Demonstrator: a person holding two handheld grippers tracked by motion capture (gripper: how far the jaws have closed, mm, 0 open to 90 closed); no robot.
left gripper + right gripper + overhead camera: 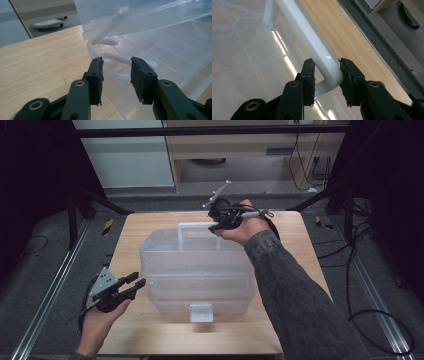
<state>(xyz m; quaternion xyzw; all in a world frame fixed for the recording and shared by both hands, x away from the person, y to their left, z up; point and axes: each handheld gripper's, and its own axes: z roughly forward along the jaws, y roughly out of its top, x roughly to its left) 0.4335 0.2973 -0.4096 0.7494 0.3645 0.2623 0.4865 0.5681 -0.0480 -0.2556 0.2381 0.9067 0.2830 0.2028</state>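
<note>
**Right gripper on the box handle, left gripper waiting at the near corner**

Squarely in the middle of the wooden table point(130, 235) sits a clear plastic storage box point(197, 270) — the largest thing on it, taking up most of the tabletop from the near edge to well past the centre. Its lid lies tilted, and a translucent latch point(201, 312) hangs on the near wall, facing the person. At the far side of the lid a white handle point(192, 226) runs left to right.

At the right end of that handle is the right gripper point(216, 226), held by a hand in a grey sleeve point(295, 290) that reaches across the right side of the box. In the right gripper view the handle's rounded corner point(329, 72) lies between the two black jaws, and both pads touch it — clamped on the handle.

Near the left corner of the box, the left gripper point(138, 282) is held low over the table edge, its tips just beside the box wall. In the left gripper view its jaws stand apart with nothing between them, pointing at the box rim point(117, 82).
</note>
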